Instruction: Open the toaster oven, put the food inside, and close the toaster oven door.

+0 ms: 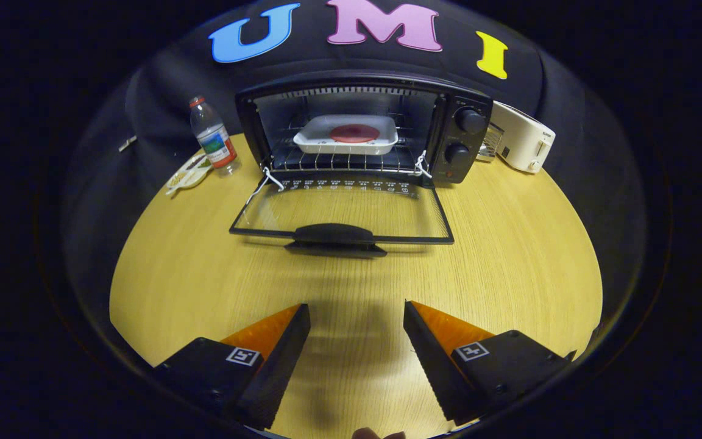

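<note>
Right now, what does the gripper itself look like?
The gripper has two wedge-shaped fingers tapering forward, with ribbed inner faces. Each sits on a black block bearing a small square black-and-white marker. No cables are visible.

Black toaster oven (363, 131) holds a white tray (346, 143) with a dark red round of food (354, 133). Light yellow wood-grain table (509, 256). Clear bottle (213, 137) (red cap, multicoloured label). Cream-white toaster (523, 145) beside the oven.
</note>
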Available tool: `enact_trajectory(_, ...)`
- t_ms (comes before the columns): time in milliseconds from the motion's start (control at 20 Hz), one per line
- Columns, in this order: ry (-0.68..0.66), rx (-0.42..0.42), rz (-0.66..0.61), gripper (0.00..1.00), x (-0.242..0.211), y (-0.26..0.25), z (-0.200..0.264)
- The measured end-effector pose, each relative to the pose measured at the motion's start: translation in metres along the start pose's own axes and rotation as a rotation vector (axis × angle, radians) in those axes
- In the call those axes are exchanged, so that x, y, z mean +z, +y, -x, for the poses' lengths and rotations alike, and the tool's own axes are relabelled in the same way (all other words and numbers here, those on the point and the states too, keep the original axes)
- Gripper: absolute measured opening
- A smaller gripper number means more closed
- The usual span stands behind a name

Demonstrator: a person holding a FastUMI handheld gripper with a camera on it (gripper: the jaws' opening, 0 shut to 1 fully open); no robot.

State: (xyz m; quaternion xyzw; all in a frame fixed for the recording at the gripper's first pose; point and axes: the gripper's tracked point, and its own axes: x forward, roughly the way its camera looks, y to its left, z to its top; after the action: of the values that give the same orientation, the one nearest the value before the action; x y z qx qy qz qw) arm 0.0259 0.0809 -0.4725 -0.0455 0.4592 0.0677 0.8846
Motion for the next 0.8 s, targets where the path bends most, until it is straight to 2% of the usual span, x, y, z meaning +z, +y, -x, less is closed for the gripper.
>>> enact_trajectory(550, 0.088, -0.054, -0.081, 1.00, -0.003, 0.011, -0.042)
enact_trajectory(800, 0.089, -0.072, -0.115, 1.00, 0.018, 0.011, -0.059)
